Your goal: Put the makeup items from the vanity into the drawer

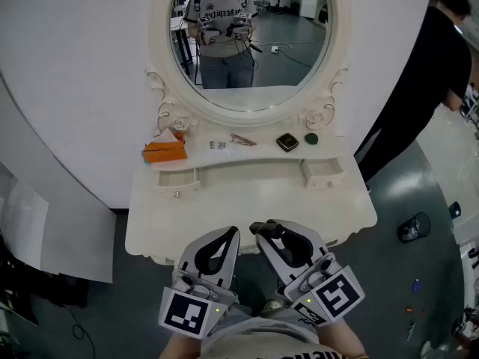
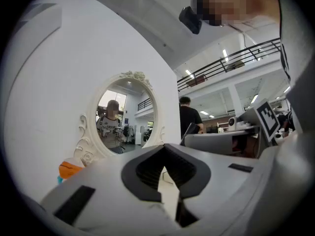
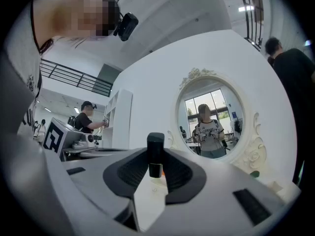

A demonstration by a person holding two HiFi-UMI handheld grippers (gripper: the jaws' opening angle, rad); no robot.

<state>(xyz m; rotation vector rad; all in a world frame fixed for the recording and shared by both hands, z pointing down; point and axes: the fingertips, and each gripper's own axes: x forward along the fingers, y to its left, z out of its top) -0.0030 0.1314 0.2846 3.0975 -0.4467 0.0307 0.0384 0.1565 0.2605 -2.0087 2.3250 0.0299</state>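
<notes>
On the white vanity, the raised shelf under the oval mirror carries an orange box, some thin hair pins, a brown compact and a small green round item. Two little drawers sit below the shelf. My right gripper hangs over the vanity's near edge, shut on a short black tube that stands upright between its jaws. My left gripper is beside it, shut, with nothing in it.
A person in black stands to the right of the vanity. Small objects lie on the grey floor at the right. The curved white wall rises behind the vanity.
</notes>
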